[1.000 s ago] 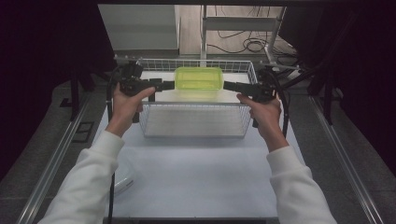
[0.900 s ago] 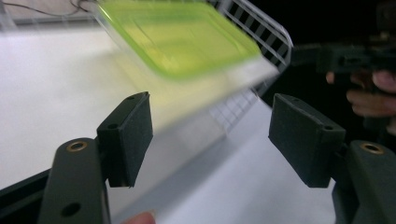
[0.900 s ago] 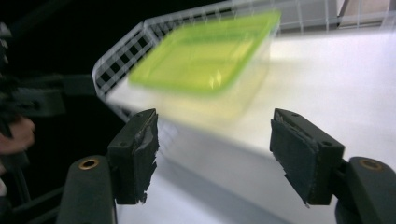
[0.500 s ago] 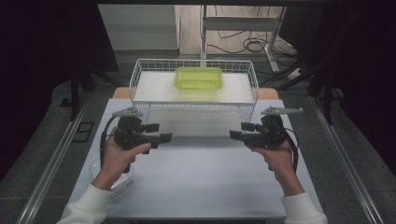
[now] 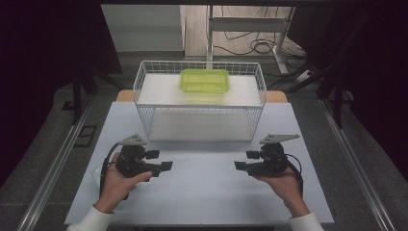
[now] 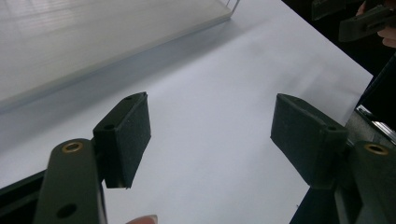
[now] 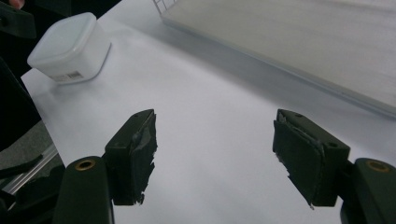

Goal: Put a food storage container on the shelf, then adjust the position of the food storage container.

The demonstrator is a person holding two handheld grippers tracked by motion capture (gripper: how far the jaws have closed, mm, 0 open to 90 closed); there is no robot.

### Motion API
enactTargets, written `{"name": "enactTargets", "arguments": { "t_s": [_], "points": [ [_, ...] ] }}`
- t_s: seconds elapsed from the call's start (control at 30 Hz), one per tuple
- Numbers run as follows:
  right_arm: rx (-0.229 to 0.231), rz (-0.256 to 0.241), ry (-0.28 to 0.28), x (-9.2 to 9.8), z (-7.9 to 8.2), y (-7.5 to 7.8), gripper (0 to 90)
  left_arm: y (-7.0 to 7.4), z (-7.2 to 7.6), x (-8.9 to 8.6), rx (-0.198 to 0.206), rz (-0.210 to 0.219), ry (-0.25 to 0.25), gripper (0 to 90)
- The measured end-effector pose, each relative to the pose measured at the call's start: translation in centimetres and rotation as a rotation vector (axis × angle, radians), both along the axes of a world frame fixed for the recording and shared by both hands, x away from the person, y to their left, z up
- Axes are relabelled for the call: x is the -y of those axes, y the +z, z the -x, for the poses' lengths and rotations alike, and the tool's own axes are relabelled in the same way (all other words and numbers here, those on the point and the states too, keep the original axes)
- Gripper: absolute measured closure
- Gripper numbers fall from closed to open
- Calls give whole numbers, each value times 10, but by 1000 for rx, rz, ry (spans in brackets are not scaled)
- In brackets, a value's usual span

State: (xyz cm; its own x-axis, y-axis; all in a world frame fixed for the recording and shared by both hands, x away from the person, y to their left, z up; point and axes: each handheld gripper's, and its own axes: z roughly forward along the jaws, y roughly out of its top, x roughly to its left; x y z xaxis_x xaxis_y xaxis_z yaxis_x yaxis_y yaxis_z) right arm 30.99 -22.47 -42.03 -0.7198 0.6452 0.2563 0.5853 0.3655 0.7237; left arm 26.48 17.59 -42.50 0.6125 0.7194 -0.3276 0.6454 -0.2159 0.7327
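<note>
Sitting on the upper shelf of the white wire basket rack, toward its back middle, is the lime-green plastic tray, untouched and well apart from both grippers. Rack stands at the far half of the white worktop. Left gripper and right gripper are held low over the near worktop, pointing inward at each other, apart. Jaws on both spread wide, nothing between them; bare worktop shows through the gap in each gripper view. Small white lidded container sits at the worktop's near left edge, just beside the left hand.
</note>
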Motion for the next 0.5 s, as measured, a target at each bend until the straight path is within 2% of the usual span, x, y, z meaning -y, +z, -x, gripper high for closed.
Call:
{"name": "enactTargets", "arguments": {
  "t_s": [0.3,0.5],
  "points": [
    [-1,-5,-6,1,1,-3,306,-5,3,0,-11,-6,8,276],
    [-19,9,-6,1,1,-9,306,-6,3,1,-13,-13,6,272]
  ]
}}
